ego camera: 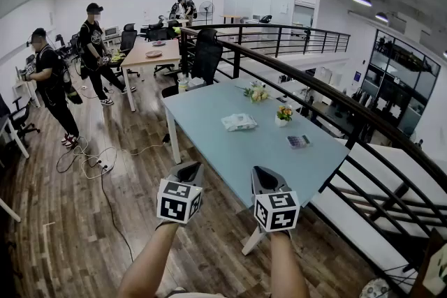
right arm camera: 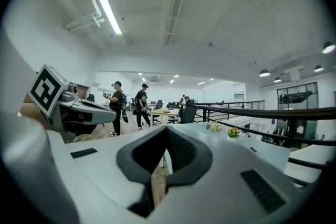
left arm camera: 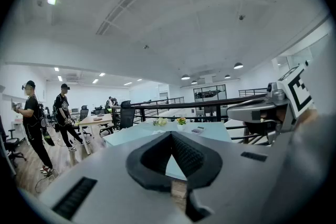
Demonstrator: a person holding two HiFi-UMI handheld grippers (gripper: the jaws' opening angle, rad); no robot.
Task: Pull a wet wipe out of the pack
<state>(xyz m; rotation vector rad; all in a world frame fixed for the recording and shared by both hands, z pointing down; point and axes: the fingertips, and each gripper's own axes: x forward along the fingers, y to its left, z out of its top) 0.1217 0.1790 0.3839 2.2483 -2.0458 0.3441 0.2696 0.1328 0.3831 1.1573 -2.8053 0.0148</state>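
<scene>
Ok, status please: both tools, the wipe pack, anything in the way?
Left tool shut, empty. Right tool shut, empty. Wipe pack flat on table, untouched, ahead of both. Nothing between; flower pot to its right.

Your left gripper [ego camera: 187, 171] and right gripper [ego camera: 264, 176] are pale grey shells, each tipped with black ridged pads [left arm camera: 189, 157] shaped like a pointed loop. Each carries a white cube [ego camera: 179, 200] printed with black square markers. Dark slots [left arm camera: 73, 198] sit in the shell tops.

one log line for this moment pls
phase: before reach | left gripper: shut, empty | right gripper: shut, empty | wet wipe pack: lying on table, untouched, ahead of both grippers
</scene>
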